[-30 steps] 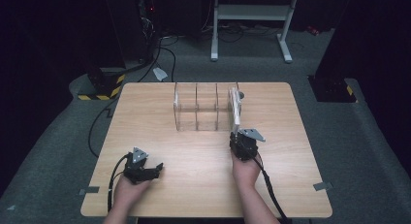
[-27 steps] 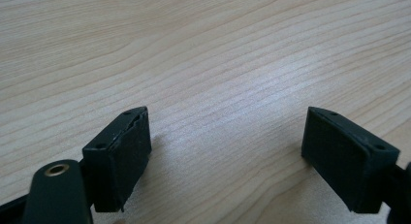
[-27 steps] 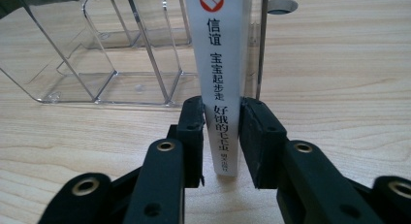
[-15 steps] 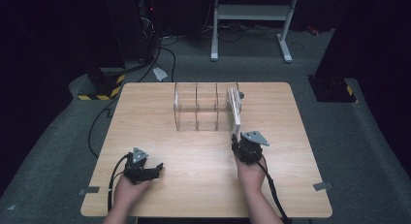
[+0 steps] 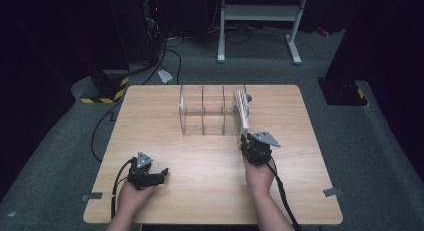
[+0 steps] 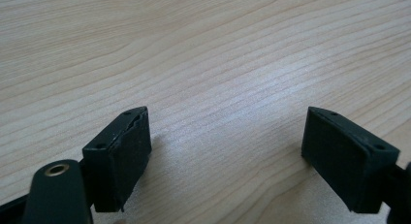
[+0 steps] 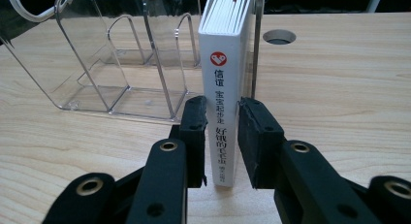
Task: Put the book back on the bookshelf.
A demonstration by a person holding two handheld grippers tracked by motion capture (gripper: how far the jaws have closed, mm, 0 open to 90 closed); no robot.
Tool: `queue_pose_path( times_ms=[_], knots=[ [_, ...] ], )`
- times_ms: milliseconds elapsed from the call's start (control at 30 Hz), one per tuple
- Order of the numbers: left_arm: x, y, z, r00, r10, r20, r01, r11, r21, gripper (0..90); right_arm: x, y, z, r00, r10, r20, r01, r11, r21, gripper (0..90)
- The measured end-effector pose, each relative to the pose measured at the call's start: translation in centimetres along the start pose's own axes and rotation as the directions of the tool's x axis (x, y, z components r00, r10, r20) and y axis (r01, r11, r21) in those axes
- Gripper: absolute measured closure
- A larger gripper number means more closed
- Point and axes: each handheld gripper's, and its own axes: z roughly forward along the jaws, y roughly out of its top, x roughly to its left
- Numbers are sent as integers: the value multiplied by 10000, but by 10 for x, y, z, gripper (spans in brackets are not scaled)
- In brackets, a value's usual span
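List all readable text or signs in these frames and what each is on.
"信谊" on the white book's spine, under a red round logo with a white heart shape.
"宝宝起步走" on the same spine, below that.
"好饿的毛毛虫" on the same spine, lower, set between the right gripper's jaws.
Smaller print at the foot of the spine: too small to read.
Clear acrylic rack, table, left gripper: no text.

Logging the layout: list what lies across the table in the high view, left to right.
left gripper → clear acrylic rack → white book → right gripper, its jaws around the book's near end
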Motion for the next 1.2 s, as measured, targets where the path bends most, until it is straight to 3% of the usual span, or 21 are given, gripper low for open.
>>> queue_pose_path(
  times_ms=[467, 1200],
  knots=[
    [0, 0, 0, 10000, 15, 4, -15, 10000, -5, 181, 5, 3, 6, 9986, 518, 146, -517, 9987, -39, 734],
    [0, 0, 0, 10000, -15, 28, 15, 10000, -1, 181, 8, 10, 20, 9970, 576, 507, -573, 9983, -81, 735]
  ],
)
